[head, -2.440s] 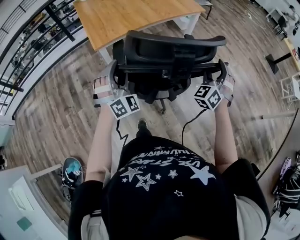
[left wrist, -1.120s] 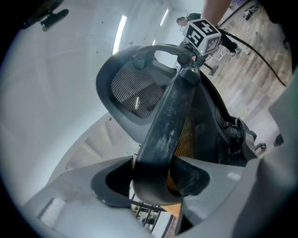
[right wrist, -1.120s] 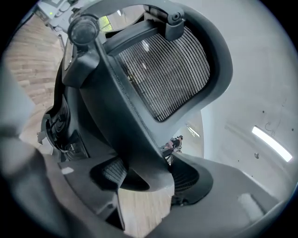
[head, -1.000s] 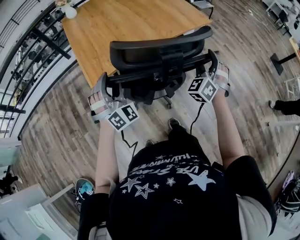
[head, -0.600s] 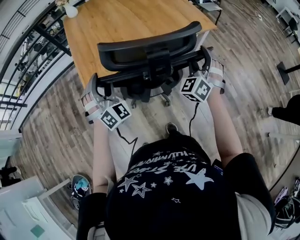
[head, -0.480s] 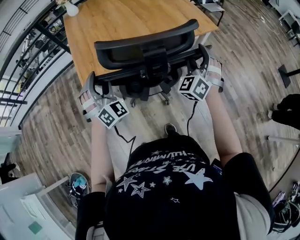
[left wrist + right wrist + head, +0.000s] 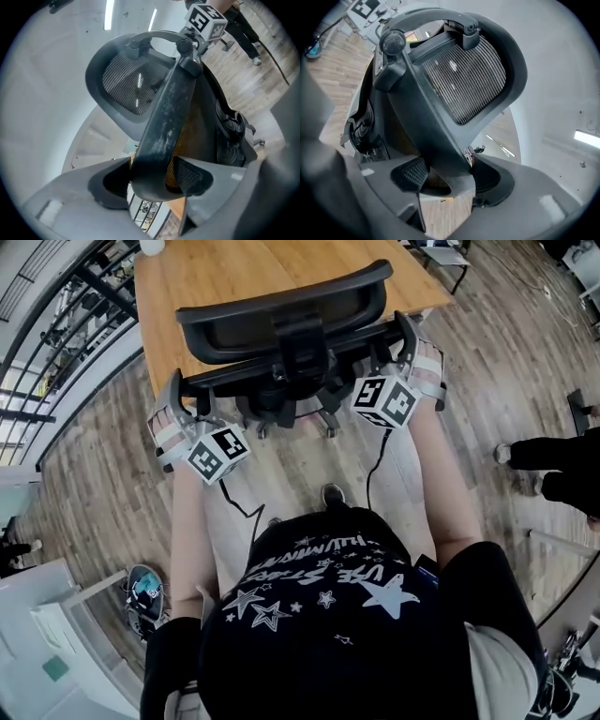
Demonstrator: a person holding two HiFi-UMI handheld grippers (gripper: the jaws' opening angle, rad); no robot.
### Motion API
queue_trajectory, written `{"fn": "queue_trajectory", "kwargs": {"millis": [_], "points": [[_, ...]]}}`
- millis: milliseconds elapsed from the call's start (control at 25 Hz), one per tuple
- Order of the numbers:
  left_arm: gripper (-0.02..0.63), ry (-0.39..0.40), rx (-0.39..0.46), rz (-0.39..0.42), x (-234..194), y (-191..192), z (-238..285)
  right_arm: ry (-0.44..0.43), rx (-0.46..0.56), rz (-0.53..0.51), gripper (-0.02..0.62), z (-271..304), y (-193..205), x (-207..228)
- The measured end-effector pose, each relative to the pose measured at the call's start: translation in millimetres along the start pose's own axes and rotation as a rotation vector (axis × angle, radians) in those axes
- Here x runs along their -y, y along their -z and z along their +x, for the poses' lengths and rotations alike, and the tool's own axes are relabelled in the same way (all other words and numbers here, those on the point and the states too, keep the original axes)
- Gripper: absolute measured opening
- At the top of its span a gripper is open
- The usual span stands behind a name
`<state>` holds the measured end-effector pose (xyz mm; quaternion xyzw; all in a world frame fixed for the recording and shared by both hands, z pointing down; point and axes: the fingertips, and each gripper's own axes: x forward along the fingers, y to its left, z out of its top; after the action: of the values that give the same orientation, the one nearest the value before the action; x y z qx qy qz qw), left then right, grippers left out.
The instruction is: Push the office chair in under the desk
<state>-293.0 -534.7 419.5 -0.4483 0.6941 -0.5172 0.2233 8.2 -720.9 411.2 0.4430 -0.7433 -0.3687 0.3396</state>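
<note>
The black office chair (image 7: 281, 310) stands with its headrest over the front edge of the wooden desk (image 7: 216, 273). My left gripper (image 7: 180, 395) clamps the left end of the backrest's top bar (image 7: 291, 357), and my right gripper (image 7: 405, 338) clamps the right end. In the left gripper view the dark frame bar (image 7: 168, 108) sits between the pads of the left gripper (image 7: 150, 180), whose jaws are opening slightly while the bar still touches them. In the right gripper view the right gripper (image 7: 454, 178) is shut on the frame (image 7: 426, 122) below the mesh headrest (image 7: 468, 75).
Another person's legs (image 7: 553, 470) stand on the wood floor at the right. A black railing (image 7: 56, 352) runs along the left. A sneaker (image 7: 141, 587) and a white cabinet (image 7: 47, 652) are at the lower left. A cable (image 7: 370, 474) hangs from the right gripper.
The chair has rolled forward toward the desk with both grippers on its back; the headrest now overlaps the desk edge. Another person's legs have come into view at the right.
</note>
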Motion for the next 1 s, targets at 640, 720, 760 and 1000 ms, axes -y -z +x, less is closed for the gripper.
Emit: {"fn": "queue_trajectory", "kwargs": {"millis": [640, 720, 760, 1000], "points": [[0.291, 0.008, -0.077, -0.009, -5, -4, -4, -0.006, 0.089, -0.009, 0.284, 35, -17, 13], [0.291, 0.010, -0.084, -0.009, -4, -4, -7, -0.007, 0.095, -0.008, 0.284, 33, -17, 12], [0.291, 0.012, -0.089, -0.007, -4, -3, -7, -0.010, 0.093, -0.008, 0.284, 31, -16, 12], [0.291, 0.044, -0.109, 0.035, 0, 1, -9, -0.022, 0.078, -0.015, 0.284, 27, -15, 9]]}}
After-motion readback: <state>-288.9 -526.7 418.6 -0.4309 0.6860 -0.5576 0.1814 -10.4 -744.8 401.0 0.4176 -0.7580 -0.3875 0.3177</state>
